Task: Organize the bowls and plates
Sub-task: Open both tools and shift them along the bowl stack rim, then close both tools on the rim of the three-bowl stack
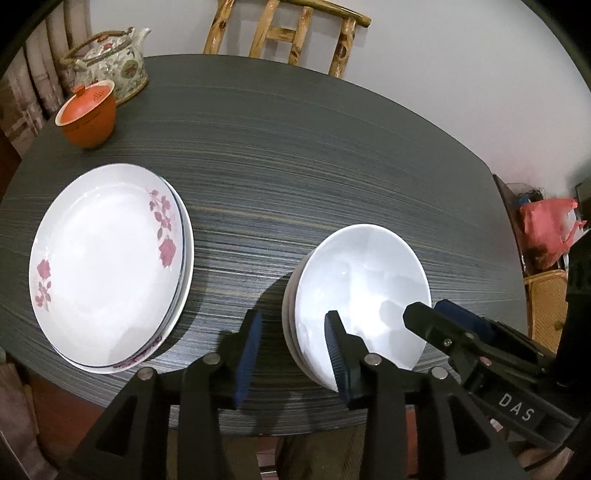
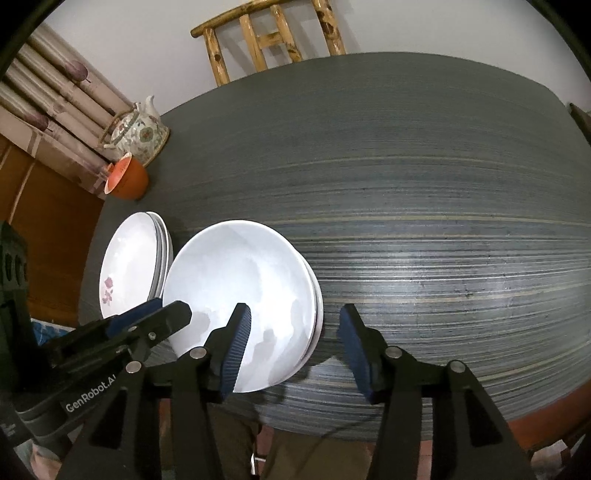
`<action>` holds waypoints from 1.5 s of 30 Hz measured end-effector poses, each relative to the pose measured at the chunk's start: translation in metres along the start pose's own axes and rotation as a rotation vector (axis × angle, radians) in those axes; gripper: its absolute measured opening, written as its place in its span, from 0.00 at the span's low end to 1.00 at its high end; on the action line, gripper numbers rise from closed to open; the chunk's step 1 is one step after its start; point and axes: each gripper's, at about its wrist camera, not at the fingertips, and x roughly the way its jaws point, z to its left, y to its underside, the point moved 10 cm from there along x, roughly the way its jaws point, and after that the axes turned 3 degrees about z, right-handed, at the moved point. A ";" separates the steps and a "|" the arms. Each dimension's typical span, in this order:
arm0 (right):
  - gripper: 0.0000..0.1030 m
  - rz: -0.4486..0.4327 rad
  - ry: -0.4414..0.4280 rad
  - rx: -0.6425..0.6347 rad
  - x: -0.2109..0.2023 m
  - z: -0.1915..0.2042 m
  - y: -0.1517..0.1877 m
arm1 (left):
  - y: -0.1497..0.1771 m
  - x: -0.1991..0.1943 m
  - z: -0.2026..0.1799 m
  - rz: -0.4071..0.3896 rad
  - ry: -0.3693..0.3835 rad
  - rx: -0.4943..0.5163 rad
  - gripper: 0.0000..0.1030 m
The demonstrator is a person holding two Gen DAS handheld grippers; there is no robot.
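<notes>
A stack of plain white bowls (image 1: 364, 291) sits near the front edge of the dark striped bench (image 1: 295, 155), and both pairs of tongs bracket it from opposite sides. The left tongs (image 1: 293, 354) are spread wide and grasp nothing: the right-hand pad (image 1: 336, 354) lies over the inside of the top bowl near its rim, while the other pad hangs over bare bench just left of the stack, so the left wall of the bowls lies in the gap. The right tongs (image 2: 295, 347) are likewise released (a mirror of the first pair), with one pad (image 2: 236, 350) above the bowl's interior and the other out over the bench, the right wall of the stack between them. Whether any pad actually touches the porcelain cannot be told.

To the left of the bowls, apart from them, rests a stack of flat plates with pink roses (image 1: 107, 266); the lower plates show a blue rim line. At the far left corner stand an orange lidded cup (image 1: 86, 114) and, just behind it, a floral teapot (image 1: 112, 61). A wooden chair (image 1: 288, 33) stands beyond the bench.
</notes>
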 end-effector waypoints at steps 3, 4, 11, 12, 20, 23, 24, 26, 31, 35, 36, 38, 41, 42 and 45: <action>0.50 -0.022 -0.041 0.002 -0.004 0.002 0.000 | 0.003 0.002 0.001 0.008 0.023 -0.023 0.36; 0.50 -0.024 -0.054 0.000 -0.004 0.004 0.001 | 0.003 0.003 0.003 0.012 0.027 -0.032 0.37; 0.50 -0.022 -0.077 0.019 -0.001 0.000 0.003 | -0.001 0.011 0.009 0.034 0.062 -0.075 0.37; 0.50 -0.020 -0.070 0.028 0.000 -0.003 0.002 | -0.003 0.012 0.010 0.034 0.059 -0.079 0.37; 0.50 0.003 -0.066 0.069 0.008 -0.014 0.004 | -0.008 0.020 0.011 0.039 0.052 -0.089 0.37; 0.50 0.016 -0.089 0.094 0.015 -0.014 0.005 | -0.009 0.023 0.006 0.042 0.050 -0.087 0.37; 0.50 0.020 -0.085 0.095 0.018 -0.015 0.005 | -0.008 0.024 0.005 0.044 0.049 -0.086 0.37; 0.50 0.024 -0.083 0.082 0.023 -0.014 0.006 | -0.008 0.029 0.001 0.050 0.047 -0.082 0.37; 0.49 0.038 -0.066 0.062 0.034 -0.016 0.009 | -0.008 0.035 -0.002 0.054 0.043 -0.077 0.37; 0.43 0.030 -0.061 0.072 0.034 -0.021 0.008 | -0.009 0.040 -0.005 0.060 0.061 -0.075 0.37; 0.41 0.032 -0.063 0.072 0.035 -0.021 0.007 | -0.009 0.042 -0.004 0.061 0.064 -0.075 0.37; 0.34 0.035 -0.061 0.078 0.037 -0.023 0.007 | -0.009 0.044 -0.004 0.067 0.072 -0.072 0.37; 0.29 0.043 -0.070 0.081 0.043 -0.021 0.004 | -0.009 0.049 -0.007 0.075 0.076 -0.075 0.37; 0.27 0.046 -0.074 0.080 0.044 -0.021 0.004 | -0.010 0.051 -0.008 0.076 0.076 -0.077 0.37; 0.24 0.050 -0.082 0.084 0.047 -0.021 0.005 | -0.010 0.053 -0.008 0.078 0.089 -0.076 0.36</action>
